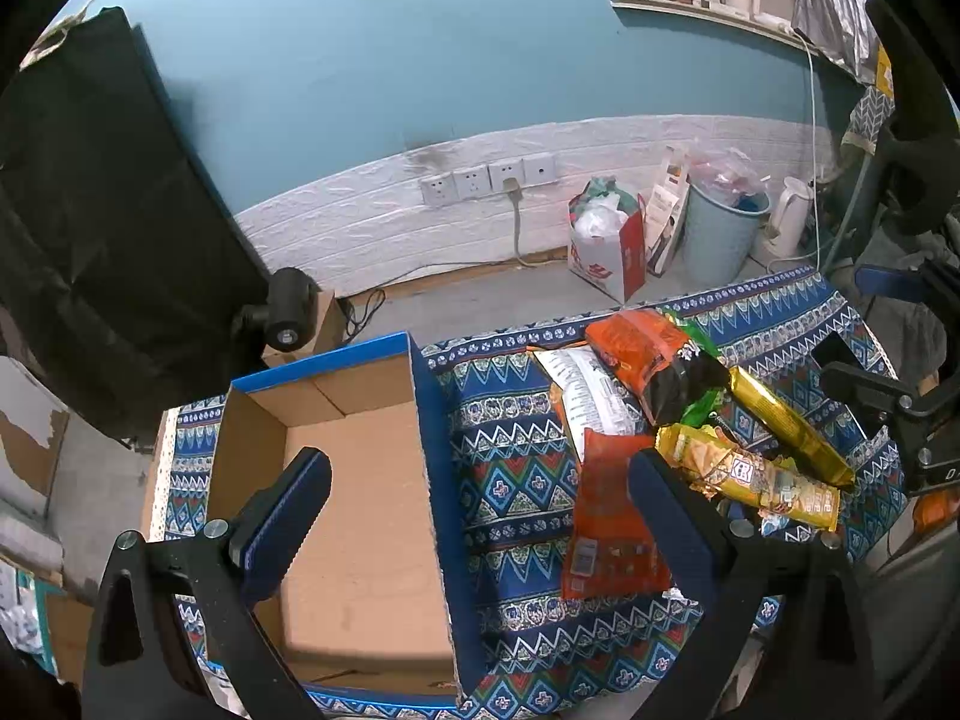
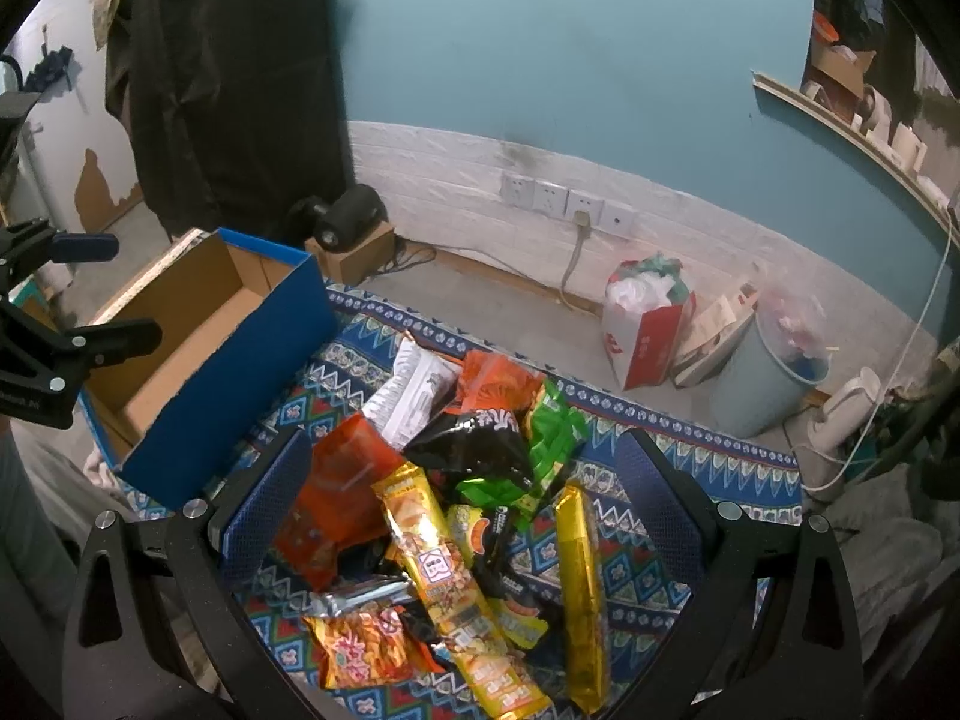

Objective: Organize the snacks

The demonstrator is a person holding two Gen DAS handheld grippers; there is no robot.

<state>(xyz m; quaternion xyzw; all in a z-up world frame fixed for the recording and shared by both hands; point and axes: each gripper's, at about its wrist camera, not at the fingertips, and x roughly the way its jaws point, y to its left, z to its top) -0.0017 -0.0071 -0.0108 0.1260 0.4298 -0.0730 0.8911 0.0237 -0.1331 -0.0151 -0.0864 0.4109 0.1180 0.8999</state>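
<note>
My left gripper (image 1: 480,492) hung with its fingers spread wide and nothing between them, one finger over the open cardboard box (image 1: 360,480) and the other above the red snack packet (image 1: 612,528). The box, blue on the outside, held nothing and sat on the patterned cloth (image 1: 510,438) covering the counter, just left of the snack pile. My right gripper (image 2: 462,510) was released too, its fingers straddling the pile: a long yellow biscuit pack (image 2: 450,588), a gold bar (image 2: 582,588), a black-and-orange bag (image 2: 480,444) and a green packet (image 2: 552,432) lay overlapping between them.
</note>
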